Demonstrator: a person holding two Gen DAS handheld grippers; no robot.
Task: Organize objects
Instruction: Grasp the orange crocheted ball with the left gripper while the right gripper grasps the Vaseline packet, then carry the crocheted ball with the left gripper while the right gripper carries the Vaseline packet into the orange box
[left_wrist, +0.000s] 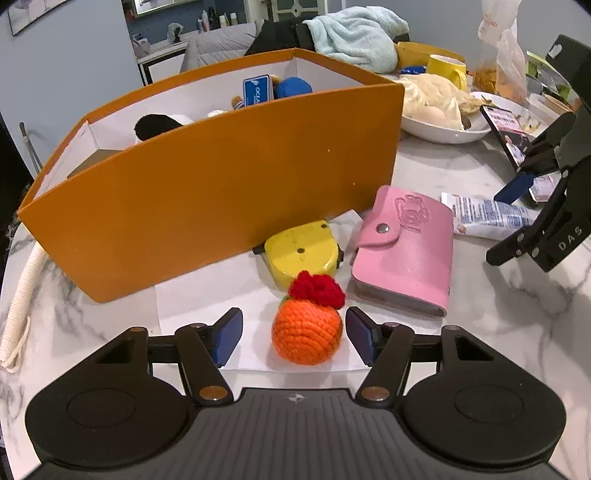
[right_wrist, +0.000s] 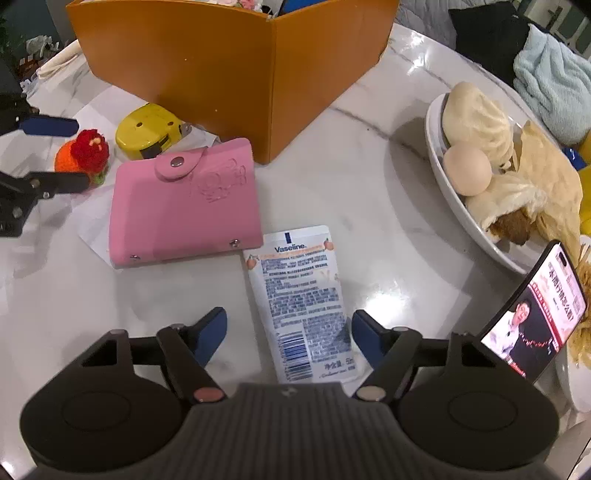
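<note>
Marble table (left_wrist: 480, 332); gripper (left_wrist: 293, 334) wide around crochet orange (left_wrist: 306, 332)

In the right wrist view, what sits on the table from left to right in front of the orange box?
Crocheted orange → yellow tape measure → pink wallet → Vaseline tube → white plate of food → phone.

The white squeeze tube with blue print (right_wrist: 301, 299), lying on the marble table beside the pink snap-button card wallet (right_wrist: 184, 203), carries the brand "Vaseline" near its crimped end; the dense blue lines and barcode under it are too small to read. The black arm of the right gripper (left_wrist: 554, 206) bears the letters "DAS".
</note>
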